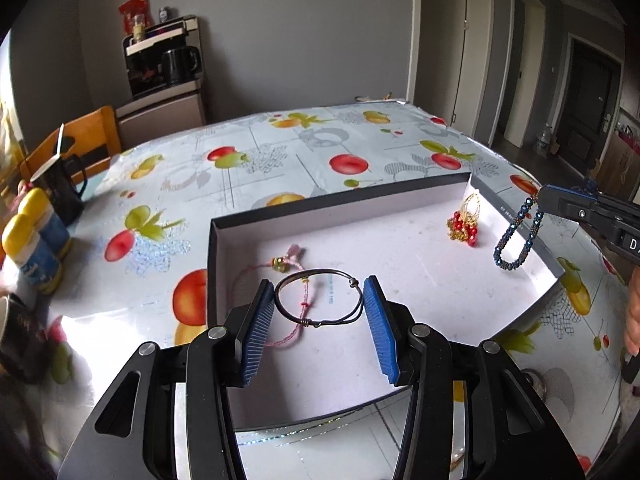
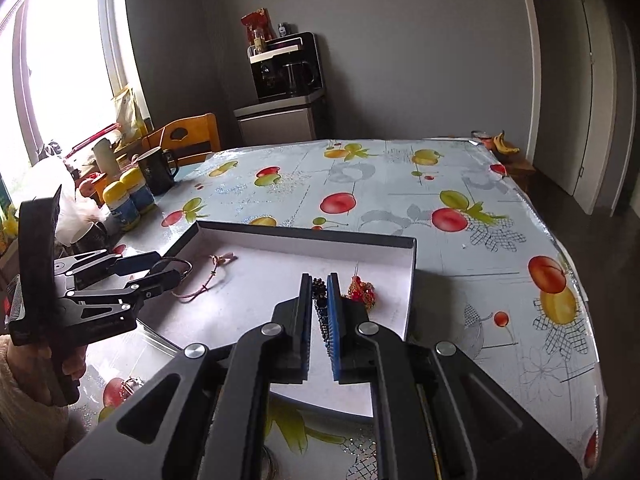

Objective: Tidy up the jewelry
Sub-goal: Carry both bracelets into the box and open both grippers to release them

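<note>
A shallow white box with dark walls [image 1: 340, 204] [image 2: 304, 236] lies on the fruit-print table. In it are a dark wire bangle [image 1: 320, 300], a pink cord bracelet [image 1: 286, 262] [image 2: 212, 276] and a red-and-gold beaded piece [image 1: 464, 226] [image 2: 362, 290]. My left gripper [image 1: 319, 292] is open, its blue pads either side of the bangle, just above the box floor. My right gripper [image 2: 319, 286] is shut on a dark blue beaded bracelet [image 1: 518, 236] [image 2: 320, 308], which hangs as a loop over the box's right end.
At the table's left edge stand a black mug [image 1: 64, 188] [image 2: 156, 170], two yellow-capped bottles [image 1: 36, 236] [image 2: 128, 196] and a wooden chair [image 1: 86, 140]. A keyring lies on the table near me [image 2: 130, 386]. Bananas [image 2: 504, 144] lie at the far corner.
</note>
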`<state>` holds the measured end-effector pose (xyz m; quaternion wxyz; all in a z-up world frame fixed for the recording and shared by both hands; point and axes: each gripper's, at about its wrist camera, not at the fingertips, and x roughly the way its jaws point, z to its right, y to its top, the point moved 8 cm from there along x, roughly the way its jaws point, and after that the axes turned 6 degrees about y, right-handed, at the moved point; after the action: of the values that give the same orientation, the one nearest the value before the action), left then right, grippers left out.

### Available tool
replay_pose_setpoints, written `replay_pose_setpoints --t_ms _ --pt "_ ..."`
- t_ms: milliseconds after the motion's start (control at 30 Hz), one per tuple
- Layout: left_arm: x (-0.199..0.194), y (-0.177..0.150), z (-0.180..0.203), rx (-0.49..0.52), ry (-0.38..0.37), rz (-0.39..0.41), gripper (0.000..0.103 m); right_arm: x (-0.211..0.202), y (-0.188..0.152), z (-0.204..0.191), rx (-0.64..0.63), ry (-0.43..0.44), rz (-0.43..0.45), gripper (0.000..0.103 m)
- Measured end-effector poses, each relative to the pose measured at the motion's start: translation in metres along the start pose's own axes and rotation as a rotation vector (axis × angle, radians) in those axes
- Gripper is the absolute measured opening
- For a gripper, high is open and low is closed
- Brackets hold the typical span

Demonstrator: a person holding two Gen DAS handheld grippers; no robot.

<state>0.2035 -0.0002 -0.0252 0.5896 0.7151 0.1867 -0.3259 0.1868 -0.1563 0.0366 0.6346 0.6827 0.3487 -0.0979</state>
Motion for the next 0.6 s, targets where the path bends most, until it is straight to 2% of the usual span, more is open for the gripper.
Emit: replay_pose_setpoints --t_ms 267,600 --pt "0.012 -0.015 -0.003 0.003 -0.009 -0.058 0.049 0.009 -0.012 0.004 0.011 0.028 -0.001 0.007" --pt "0.022 -0.024 0.006 0.031 -0.015 -0.104 0.049 0.023 -0.030 0.012 0.024 0.038 -0.080 0.007"
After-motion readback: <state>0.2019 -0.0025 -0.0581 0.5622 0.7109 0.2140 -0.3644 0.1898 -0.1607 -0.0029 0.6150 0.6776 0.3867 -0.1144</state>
